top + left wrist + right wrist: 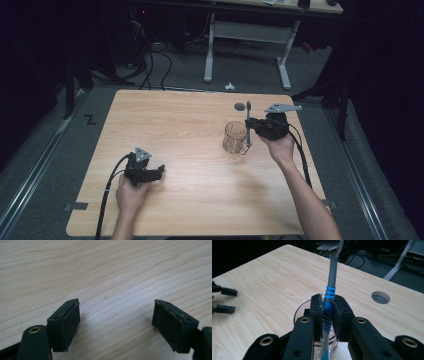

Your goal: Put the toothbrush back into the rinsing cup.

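Observation:
A grey and blue toothbrush (329, 302) stands upright, bristles at the top, with my right gripper (328, 312) shut on its blue grip. In the high view that toothbrush (247, 125) rises just right of a clear glass mug (234, 137), and my right gripper (248, 127) is held beside the mug at the table's right. The mug's rim (298, 312) shows just behind the jaws in the right gripper view. My left gripper (161, 170) rests low over the front left of the table, open, its pads (71, 320) wide apart above bare wood.
The wooden table (175, 125) has a round grey cable hole (240, 106) behind the mug. The other gripper's jaws (225, 300) show at the left of the right gripper view. A desk frame and cables stand on the floor beyond the far edge.

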`<state>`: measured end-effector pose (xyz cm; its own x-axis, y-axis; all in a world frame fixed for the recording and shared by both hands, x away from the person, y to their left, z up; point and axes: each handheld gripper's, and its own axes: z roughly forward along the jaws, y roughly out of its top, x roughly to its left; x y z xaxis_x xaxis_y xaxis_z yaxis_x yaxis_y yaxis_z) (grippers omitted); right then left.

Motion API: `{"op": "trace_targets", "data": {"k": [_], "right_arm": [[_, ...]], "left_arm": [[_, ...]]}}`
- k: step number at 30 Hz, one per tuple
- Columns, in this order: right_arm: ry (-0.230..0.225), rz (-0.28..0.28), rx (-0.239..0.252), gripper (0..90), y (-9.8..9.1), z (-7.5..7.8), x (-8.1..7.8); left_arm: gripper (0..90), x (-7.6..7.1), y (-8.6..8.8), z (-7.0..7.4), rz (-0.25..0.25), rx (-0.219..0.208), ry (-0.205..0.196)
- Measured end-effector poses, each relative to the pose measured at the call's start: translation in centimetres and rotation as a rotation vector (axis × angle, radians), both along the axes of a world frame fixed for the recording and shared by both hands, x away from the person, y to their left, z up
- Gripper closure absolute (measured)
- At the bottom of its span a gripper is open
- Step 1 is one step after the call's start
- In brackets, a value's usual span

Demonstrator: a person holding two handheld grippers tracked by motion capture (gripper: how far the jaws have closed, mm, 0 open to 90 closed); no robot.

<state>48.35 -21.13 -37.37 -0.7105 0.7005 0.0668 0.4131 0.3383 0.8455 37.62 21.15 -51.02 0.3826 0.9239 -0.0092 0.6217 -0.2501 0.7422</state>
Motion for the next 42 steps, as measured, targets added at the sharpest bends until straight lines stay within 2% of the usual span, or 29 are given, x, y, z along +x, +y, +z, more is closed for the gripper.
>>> {"op": "trace_targets", "data": {"k": [31, 42], "right_arm": [[0.005, -0.002, -0.014, 79.6, -0.6, -0.5, -0.7], [0.018, -0.009, -0.015, 79.6, -1.0, -1.2, -1.0]], "left_arm": [[22.7, 0.0, 0.0, 0.0, 0.000, 0.000, 0.000], [22.7, 0.0, 0.0, 0.0, 0.000, 0.000, 0.000]]}}
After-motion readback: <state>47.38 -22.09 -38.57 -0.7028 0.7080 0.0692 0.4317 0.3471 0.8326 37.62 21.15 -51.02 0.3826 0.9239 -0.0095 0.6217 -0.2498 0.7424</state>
